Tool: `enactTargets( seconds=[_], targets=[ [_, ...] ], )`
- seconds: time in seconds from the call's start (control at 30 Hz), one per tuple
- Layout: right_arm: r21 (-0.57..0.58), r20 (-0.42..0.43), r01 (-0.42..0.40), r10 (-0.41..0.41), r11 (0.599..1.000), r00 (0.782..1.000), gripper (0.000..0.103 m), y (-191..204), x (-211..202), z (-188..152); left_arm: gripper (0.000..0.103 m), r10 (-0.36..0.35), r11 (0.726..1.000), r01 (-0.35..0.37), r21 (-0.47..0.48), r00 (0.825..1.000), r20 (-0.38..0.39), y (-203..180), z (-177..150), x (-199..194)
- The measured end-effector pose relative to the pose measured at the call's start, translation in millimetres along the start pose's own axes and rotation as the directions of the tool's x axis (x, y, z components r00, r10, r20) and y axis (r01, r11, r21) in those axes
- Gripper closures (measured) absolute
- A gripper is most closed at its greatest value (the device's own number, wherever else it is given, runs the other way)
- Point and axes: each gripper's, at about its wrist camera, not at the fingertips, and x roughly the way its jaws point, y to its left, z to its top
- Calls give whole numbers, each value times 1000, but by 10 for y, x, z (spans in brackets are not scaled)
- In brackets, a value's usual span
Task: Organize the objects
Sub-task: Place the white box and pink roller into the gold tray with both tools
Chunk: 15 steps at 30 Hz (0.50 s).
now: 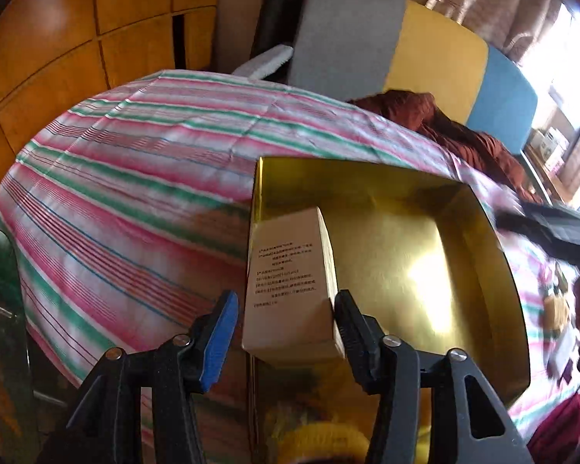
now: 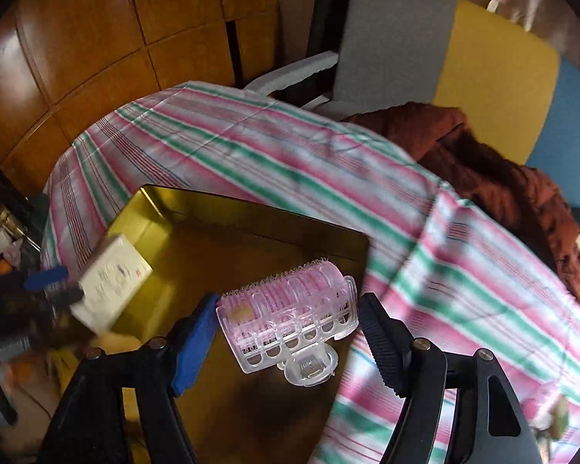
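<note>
A shallow gold tray [image 1: 406, 270] lies on the striped cloth. A cream box with printed text [image 1: 290, 270] hangs tilted over the tray's left wall. My left gripper [image 1: 286, 303] is shut on its near end, the black finger flat against one side and the blue pad close at the other. In the right wrist view the same box [image 2: 112, 282] and left gripper [image 2: 58, 286] show blurred at the tray's [image 2: 251, 239] left corner. My right gripper [image 2: 290, 305] is shut on a pink, clear plastic hair roller [image 2: 290, 309], held above the tray's near right part.
The pink, green and white striped cloth [image 1: 135, 174] covers a bed. A brown garment [image 2: 502, 178] lies crumpled at the far right before a grey, yellow and blue headboard [image 1: 437, 50]. Wooden cabinet doors [image 1: 58, 38] stand behind. A yellow knitted thing [image 1: 321, 437] sits low in front.
</note>
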Motion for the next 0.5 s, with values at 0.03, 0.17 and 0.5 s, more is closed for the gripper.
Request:
enactTargets(
  seconds=[0.03, 0.17, 0.5],
  targets=[
    [24, -2, -15, 15, 1000, 1000, 29, 78, 76, 66, 49, -8, 1000, 8, 2, 1000, -6, 24, -38, -18],
    [136, 28, -125, 122, 983, 992, 17, 267, 231, 258, 48, -34, 999, 34, -14, 999, 4, 58, -141, -132],
    [105, 63, -50, 44, 993, 997, 7, 410, -74, -98, 48, -71, 996, 77, -54, 991, 110, 118, -205, -519]
  ],
)
